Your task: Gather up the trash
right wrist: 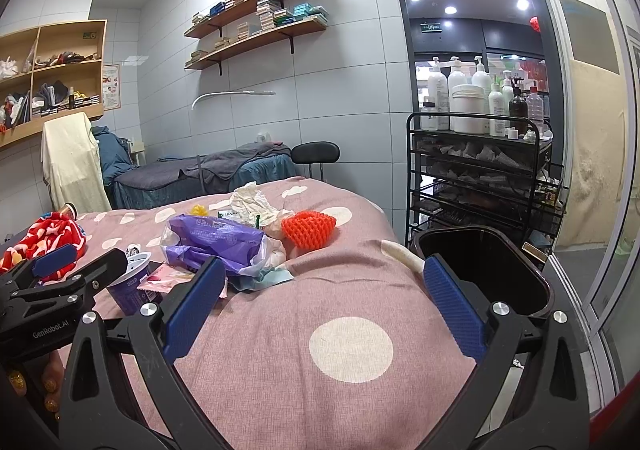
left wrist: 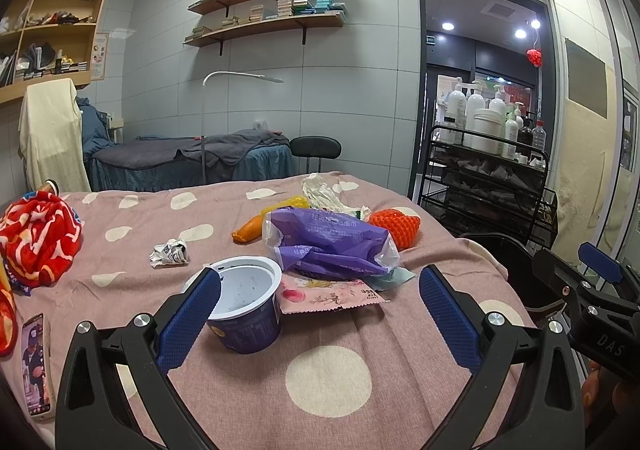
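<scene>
Bed carries my trash | black bin at its right edge | purple bag mid-bed | my left claw wide open around yogurt cup, left pad touching | my right claw wide open, empty

The left gripper has two black plastic arms, each tipped with a blue pad of fine ribbed texture. Round silver screws sit just behind the pads. The right gripper is built the same, with blue pads and silver screws. White lettering reads "DAS" on one body and "GenRobot.AI" on the other. Behind the left gripper's fingers, fingernails wear gold glitter polish.
</scene>
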The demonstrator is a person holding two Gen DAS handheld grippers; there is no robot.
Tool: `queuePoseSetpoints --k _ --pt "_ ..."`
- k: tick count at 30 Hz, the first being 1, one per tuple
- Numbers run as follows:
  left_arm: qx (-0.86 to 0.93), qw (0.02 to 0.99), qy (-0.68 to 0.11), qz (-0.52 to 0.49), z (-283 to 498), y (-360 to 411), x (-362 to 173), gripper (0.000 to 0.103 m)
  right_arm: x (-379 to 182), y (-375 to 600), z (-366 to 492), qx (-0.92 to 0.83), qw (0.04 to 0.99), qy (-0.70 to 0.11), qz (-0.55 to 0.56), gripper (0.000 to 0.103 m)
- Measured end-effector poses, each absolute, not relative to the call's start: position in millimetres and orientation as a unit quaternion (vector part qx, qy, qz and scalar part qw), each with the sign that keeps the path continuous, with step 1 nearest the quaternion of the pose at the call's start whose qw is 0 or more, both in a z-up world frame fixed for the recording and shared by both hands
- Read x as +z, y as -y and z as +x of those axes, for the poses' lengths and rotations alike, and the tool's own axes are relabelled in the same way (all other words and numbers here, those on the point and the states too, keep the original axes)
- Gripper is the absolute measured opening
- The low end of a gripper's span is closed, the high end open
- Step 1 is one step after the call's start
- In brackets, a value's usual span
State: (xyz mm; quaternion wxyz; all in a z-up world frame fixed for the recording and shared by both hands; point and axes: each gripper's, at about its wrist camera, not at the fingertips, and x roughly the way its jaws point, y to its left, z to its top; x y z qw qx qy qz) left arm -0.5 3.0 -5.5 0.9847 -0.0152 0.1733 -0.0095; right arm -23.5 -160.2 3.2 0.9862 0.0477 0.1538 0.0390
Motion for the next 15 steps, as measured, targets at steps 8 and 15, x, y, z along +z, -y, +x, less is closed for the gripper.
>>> queuePoseSetpoints --k 8,15 --pt "-0.01 0.984 -0.175 -0.016 -0.3 -3.0 -6.1 0.098 2.6 159.6 -23.4 0.039 0.986 -0.154 0.048 0.098" --pt "-0.011 0.984 -0.179 -0.018 0.8 -3.4 -7.4 0.098 2.4 159.8 -22.6 0.039 0.986 -0.155 0.049 0.098"
